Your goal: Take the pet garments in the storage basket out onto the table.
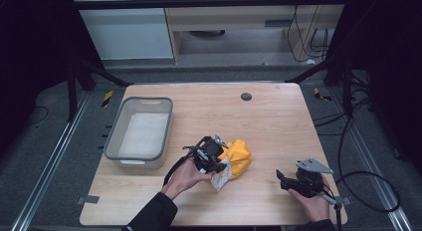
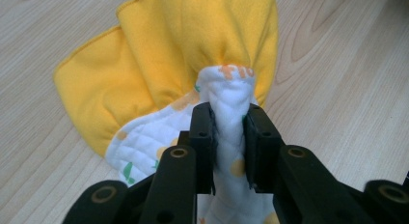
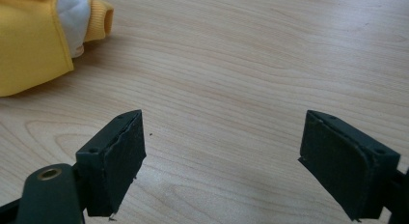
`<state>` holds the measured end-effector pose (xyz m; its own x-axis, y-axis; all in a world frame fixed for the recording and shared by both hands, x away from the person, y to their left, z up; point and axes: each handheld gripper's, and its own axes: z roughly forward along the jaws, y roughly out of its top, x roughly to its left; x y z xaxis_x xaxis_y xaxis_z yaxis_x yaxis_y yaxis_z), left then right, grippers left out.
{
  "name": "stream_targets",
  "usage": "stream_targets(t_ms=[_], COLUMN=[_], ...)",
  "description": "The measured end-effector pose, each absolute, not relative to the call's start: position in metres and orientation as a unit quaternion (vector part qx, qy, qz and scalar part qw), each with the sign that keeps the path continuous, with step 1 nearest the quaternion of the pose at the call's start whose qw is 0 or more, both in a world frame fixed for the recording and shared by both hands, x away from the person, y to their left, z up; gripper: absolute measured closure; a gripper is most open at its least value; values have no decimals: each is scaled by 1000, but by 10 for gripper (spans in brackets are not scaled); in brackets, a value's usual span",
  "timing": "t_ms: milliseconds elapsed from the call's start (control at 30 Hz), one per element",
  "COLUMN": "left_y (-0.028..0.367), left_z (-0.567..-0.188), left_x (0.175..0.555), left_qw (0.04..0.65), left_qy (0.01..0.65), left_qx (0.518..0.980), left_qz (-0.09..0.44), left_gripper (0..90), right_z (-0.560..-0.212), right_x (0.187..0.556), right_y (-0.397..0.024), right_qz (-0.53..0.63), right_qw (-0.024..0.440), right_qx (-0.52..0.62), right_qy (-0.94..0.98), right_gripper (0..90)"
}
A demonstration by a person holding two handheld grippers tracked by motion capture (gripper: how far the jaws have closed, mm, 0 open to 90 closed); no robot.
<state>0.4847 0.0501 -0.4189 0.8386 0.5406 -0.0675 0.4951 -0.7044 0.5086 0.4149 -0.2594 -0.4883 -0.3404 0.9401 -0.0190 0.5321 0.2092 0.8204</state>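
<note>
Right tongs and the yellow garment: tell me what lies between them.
Bare wooden table. The high view shows nothing between the right tongs and the yellow garment, and the right gripper view agrees.

Pinched between black jaws of left gripper (image 2: 227,137): yellow garment (image 2: 193,45) with white quilted lining, orange dots, green leaf marks. Beyond: grey bin (image 1: 139,133), white inside. Beneath right gripper (image 3: 222,156), black too: pale wood-grain table (image 3: 251,64).

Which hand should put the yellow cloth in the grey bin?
Probably the left. Its tool is already shut on the yellow cloth and is nearer the grey bin. The right tool is open, over bare table.
</note>
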Motion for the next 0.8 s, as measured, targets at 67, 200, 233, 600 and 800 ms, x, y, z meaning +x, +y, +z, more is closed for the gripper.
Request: stream_targets(t_ms=[67, 200, 233, 600, 800], left_y=[50, 49, 49, 62, 72], left_z=[-421, -423, -423, -411, -401], left_x=[485, 485, 485, 480, 475], left_qw=[262, 261, 262, 314, 338], left_qy=[282, 285, 285, 293, 289], left_qx=[922, 921, 921, 902, 893], left_qz=[43, 41, 43, 57, 74], left_gripper=[715, 632, 610, 387, 306], right_z=[-488, -488, -489, -489, -489], right_x=[415, 415, 415, 415, 415], right_y=[-259, -259, -259, -260, -260], right_qz=[374, 373, 373, 373, 373], right_qw=[273, 272, 273, 274, 275], right_qx=[506, 506, 505, 506, 507], right_qy=[728, 729, 729, 728, 727], right_gripper=[158, 153, 152, 147, 146])
